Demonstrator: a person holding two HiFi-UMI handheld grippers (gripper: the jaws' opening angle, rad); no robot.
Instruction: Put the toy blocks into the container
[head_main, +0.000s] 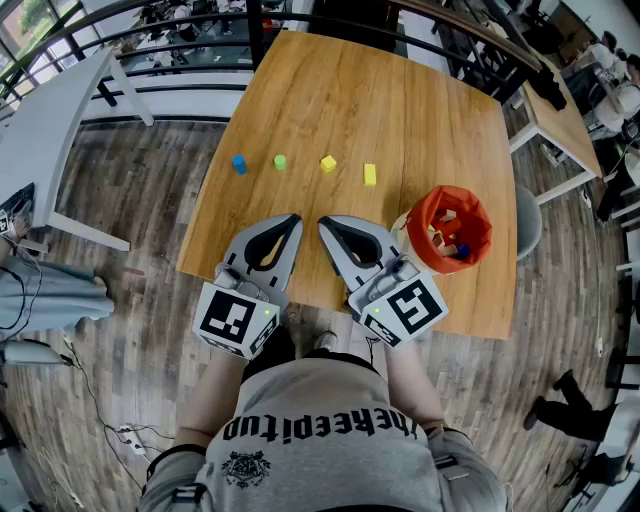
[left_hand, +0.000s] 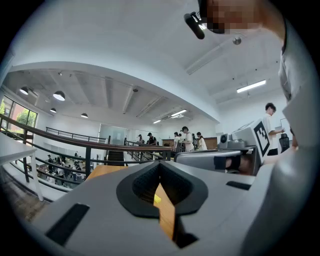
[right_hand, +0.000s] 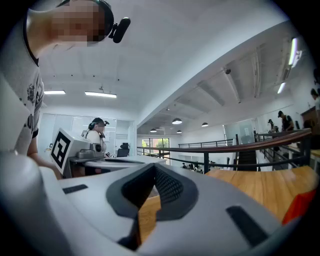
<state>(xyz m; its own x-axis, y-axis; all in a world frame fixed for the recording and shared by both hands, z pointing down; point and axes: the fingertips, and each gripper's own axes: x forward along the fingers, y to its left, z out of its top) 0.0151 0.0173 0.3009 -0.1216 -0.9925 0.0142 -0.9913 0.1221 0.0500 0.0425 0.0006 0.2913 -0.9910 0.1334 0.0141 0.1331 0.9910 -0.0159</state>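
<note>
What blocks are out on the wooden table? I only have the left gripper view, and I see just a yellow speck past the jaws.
Observer: Four in a row, in the head view: a small blue block, a small green block, a yellow cube and a taller yellow block.
Operator: Where is the container?
Observer: The orange fabric bucket stands to the right of the right gripper, near the front edge of the wooden table, with other blocks inside.
Operator: Is the right gripper holding anything?
Observer: No. Its jaws are shut with nothing between them.
</note>
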